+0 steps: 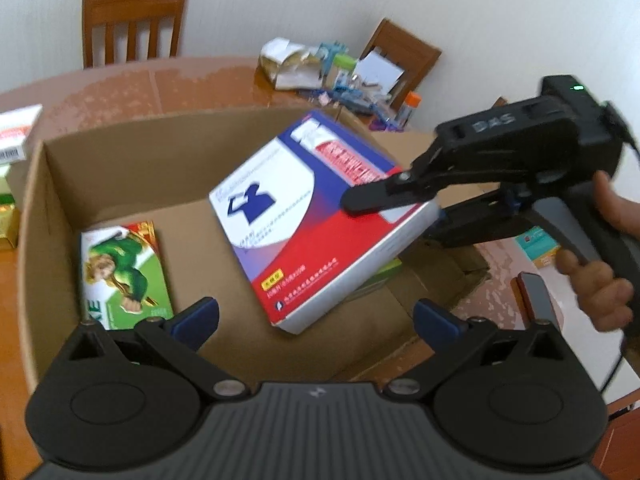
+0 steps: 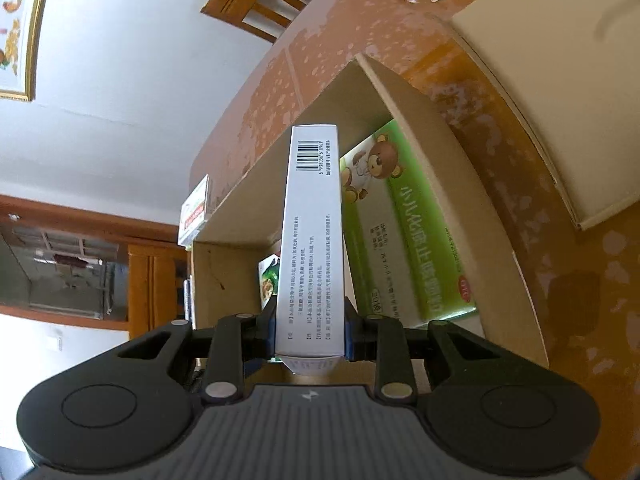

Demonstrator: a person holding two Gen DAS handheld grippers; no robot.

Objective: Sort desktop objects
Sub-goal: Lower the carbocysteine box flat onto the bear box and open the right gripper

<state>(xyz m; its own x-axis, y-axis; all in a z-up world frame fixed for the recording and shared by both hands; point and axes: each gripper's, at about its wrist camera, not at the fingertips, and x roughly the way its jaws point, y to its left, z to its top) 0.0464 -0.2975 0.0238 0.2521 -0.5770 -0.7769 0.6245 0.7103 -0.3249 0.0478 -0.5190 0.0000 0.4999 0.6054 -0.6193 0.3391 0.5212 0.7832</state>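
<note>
A red, white and blue medicine box [image 1: 316, 220] hangs tilted over the open cardboard box [image 1: 120, 152]. My right gripper [image 1: 384, 204] is shut on its edge, one black finger lying across the printed top. In the right wrist view the same medicine box [image 2: 312, 240] shows its white barcode side, clamped between the pads of my right gripper [image 2: 310, 336]. My left gripper [image 1: 316, 320] stands open at the near rim of the cardboard box, with nothing between its fingers. A green box with a cartoon figure [image 1: 124, 276] lies on the carton floor at the left. A green bear-print box [image 2: 404, 232] lies at its right side.
The carton sits on a worn brown table [image 1: 120, 88]. A heap of papers and small items [image 1: 332, 76] lies at the far side, near two wooden chairs [image 1: 132, 20]. More boxes [image 1: 16, 136] stand left of the carton. A person's hand [image 1: 600, 276] holds the right gripper's handle.
</note>
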